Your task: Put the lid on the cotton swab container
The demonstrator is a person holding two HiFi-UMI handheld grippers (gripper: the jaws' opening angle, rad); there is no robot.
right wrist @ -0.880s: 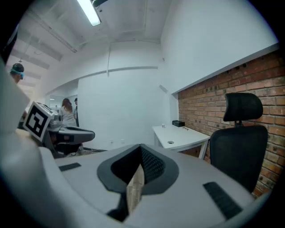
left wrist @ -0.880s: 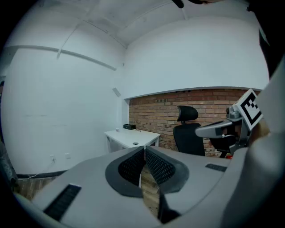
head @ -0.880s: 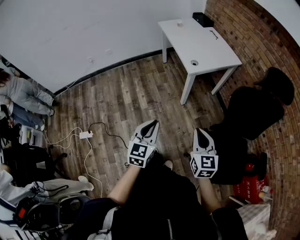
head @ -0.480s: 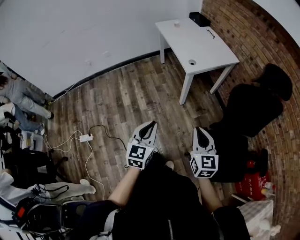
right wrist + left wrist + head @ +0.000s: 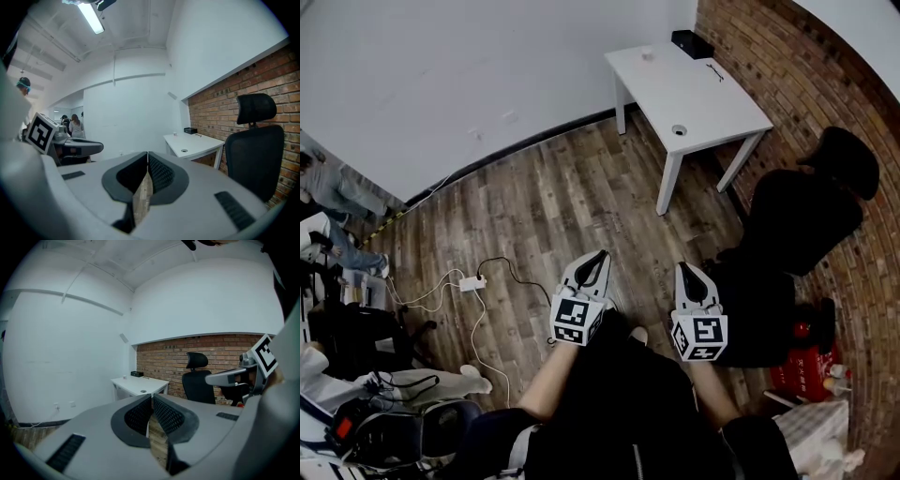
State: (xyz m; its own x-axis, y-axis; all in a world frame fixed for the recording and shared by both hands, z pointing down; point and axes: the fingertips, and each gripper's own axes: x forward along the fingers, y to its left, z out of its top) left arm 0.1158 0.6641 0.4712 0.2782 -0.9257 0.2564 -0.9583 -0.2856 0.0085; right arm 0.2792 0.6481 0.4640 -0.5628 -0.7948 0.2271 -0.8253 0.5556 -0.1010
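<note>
Grey jaws of the left gripper (image 5: pixel 599 255) and right gripper (image 5: pixel 684 268) are pressed together, empty, held out front probably for the walk across the plank floor (image 5: pixel 534 202) to the white table (image 5: pixel 717 98) by the brick wall (image 5: pixel 811 70), where the cotton swab container (image 5: pixel 647 53) may be the small pale thing at its far end.

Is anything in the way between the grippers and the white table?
Nothing visible: only wood floor lies between the left gripper, the right gripper and the white table. The black chair stands off to the right.
</note>
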